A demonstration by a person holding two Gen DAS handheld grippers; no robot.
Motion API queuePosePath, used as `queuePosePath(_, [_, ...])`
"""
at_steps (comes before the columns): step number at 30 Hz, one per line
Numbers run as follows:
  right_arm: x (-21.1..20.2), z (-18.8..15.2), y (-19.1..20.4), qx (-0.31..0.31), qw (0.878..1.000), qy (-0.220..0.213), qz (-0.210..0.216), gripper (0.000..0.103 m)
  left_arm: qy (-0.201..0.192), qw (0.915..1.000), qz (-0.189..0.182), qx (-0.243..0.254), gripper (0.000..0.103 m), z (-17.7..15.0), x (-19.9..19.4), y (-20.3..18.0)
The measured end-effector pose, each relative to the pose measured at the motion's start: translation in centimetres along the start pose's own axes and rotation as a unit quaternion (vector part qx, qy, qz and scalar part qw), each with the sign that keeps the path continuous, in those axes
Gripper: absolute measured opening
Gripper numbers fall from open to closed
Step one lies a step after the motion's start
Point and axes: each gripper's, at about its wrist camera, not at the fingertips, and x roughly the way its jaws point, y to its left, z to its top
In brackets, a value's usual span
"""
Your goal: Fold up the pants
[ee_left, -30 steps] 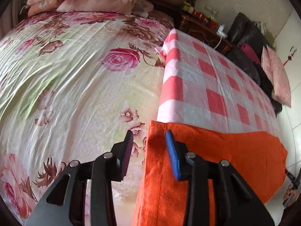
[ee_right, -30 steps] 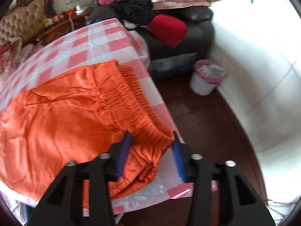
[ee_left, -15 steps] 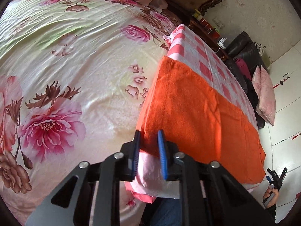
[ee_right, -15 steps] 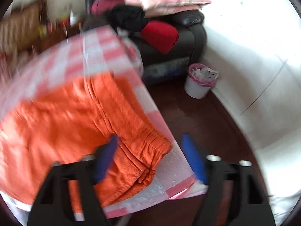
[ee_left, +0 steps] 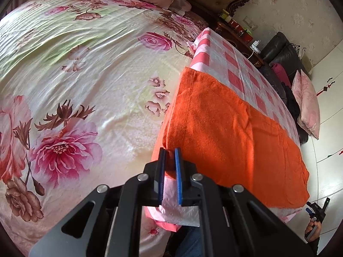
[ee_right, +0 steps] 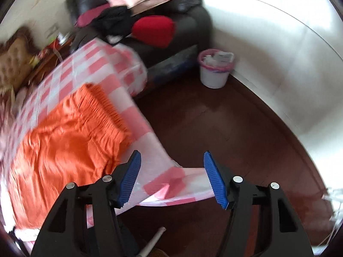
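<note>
Orange pants [ee_left: 231, 132] lie flat on a table under a pink-and-white checked cloth [ee_left: 233, 62]. My left gripper [ee_left: 170, 156] is shut on the pants' near corner at the table's edge beside the bed. In the right wrist view the pants [ee_right: 70, 137] lie at the left, their elastic waistband [ee_right: 107, 107] towards the table's right edge. My right gripper [ee_right: 171, 162] is open and empty, above the cloth's near right corner [ee_right: 171, 184], apart from the pants. The right gripper also shows small at the far lower right of the left wrist view [ee_left: 317, 209].
A bed with a floral sheet [ee_left: 75, 85] adjoins the table's left side. A black sofa [ee_right: 171, 32] with a red cushion and pink pillows stands behind the table. A white bin [ee_right: 215, 68] stands on the dark wooden floor [ee_right: 225, 128] at the right.
My left gripper moved down to the pants' near corner and closed on it. My right gripper opened wide, let go of the waistband and drew back to the right, off the pants.
</note>
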Motion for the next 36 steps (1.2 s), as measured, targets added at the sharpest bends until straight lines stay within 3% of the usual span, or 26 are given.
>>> queuePosePath(2, [1.3,-0.2,0.7,-0.021,0.999,0.014,-0.028,0.050,-0.003,1.0000,0.002,-0.001,0.008,0.1,-0.2,-0.1])
queuePosePath(4, [1.7,-0.3,1.0,-0.027,0.999,0.013,-0.023,0.050,-0.003,1.0000,0.008,0.005,0.008,0.1,-0.4,-0.5])
queuePosePath(9, [0.6,1.5,4.0,-0.072,0.996,-0.018,0.051,0.045,-0.009,0.9998,0.013,0.014,0.008,0.8,-1.0,-1.5])
queuePosePath(12, [1.1,3.3,4.3,-0.051,0.987,0.003,0.155,0.041,-0.020,0.9996,0.013,0.016,0.008,1.5,-1.7,-2.0])
queuePosePath(19, [2.5,4.1,4.5,-0.066,0.986,0.007,0.154,0.041,-0.032,0.9992,0.012,0.020,0.008,2.9,-2.8,-2.6])
queuePosePath(24, [3.6,2.1,2.3,-0.062,0.991,0.003,0.122,0.036,-0.028,0.9996,0.006,0.001,0.007,3.2,-1.9,-1.9])
queuePosePath(29, [3.7,2.4,4.0,-0.111,0.991,-0.007,0.077,0.035,-0.021,0.9997,0.012,0.003,0.007,3.3,-1.0,-1.8])
queuePosePath(36, [3.7,1.7,6.8,-0.208,0.977,-0.016,-0.033,0.035,-0.017,0.9997,0.017,0.006,0.006,3.6,-1.0,-0.5])
